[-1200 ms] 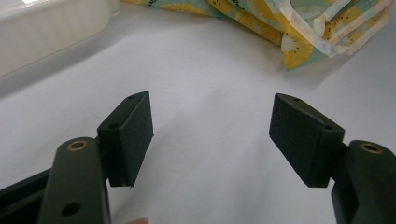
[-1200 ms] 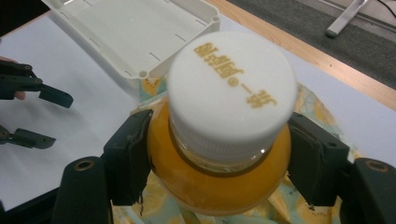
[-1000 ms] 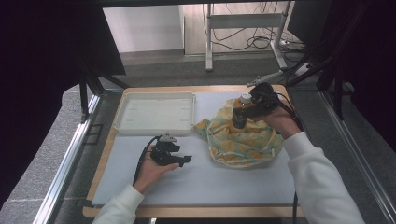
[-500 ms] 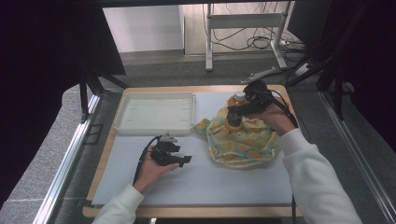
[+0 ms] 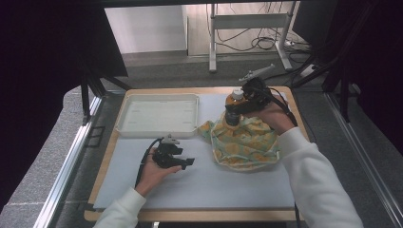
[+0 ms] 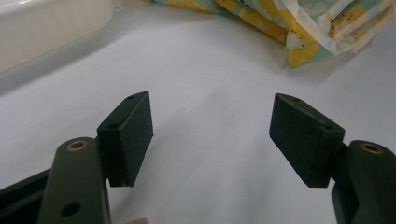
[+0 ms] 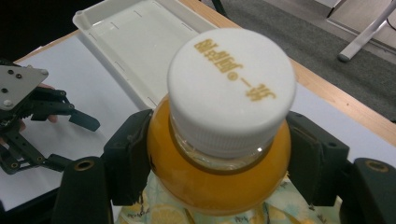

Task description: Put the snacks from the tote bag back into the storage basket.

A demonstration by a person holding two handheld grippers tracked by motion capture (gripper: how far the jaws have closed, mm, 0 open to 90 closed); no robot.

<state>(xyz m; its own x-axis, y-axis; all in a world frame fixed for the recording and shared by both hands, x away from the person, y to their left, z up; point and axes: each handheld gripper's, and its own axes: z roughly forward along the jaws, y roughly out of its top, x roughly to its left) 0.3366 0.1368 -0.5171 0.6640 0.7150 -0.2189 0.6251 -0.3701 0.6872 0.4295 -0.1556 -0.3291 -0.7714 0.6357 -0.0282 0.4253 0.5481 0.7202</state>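
A bottle of orange drink with a white cap (image 7: pixel 232 88) stands on a yellow-and-teal fruit-print cloth (image 5: pixel 244 142) at the right of the mat; it also shows as the bottle (image 5: pixel 234 105) in the high view. My right gripper (image 5: pixel 236 110) is shut on the bottle's shoulder, its pads (image 7: pixel 130 156) pressed against both sides. My left gripper (image 5: pixel 187 163) rests low over the white mat (image 5: pixel 199 185), left of the cloth, open with nothing between its pads (image 6: pixel 133 128). An edge of the cloth (image 6: pixel 299 32) lies beyond its jaws.
A shallow white tray (image 5: pixel 158 115) sits at the back left of the mat, also seen as the tray (image 7: pixel 135 42) behind the bottle. The wooden table edge (image 5: pixel 157 90) runs behind it. Bare mat stretches along the front.
My right gripper has lifted the bottle slightly and carried it a little toward the back. The left gripper has stayed put.
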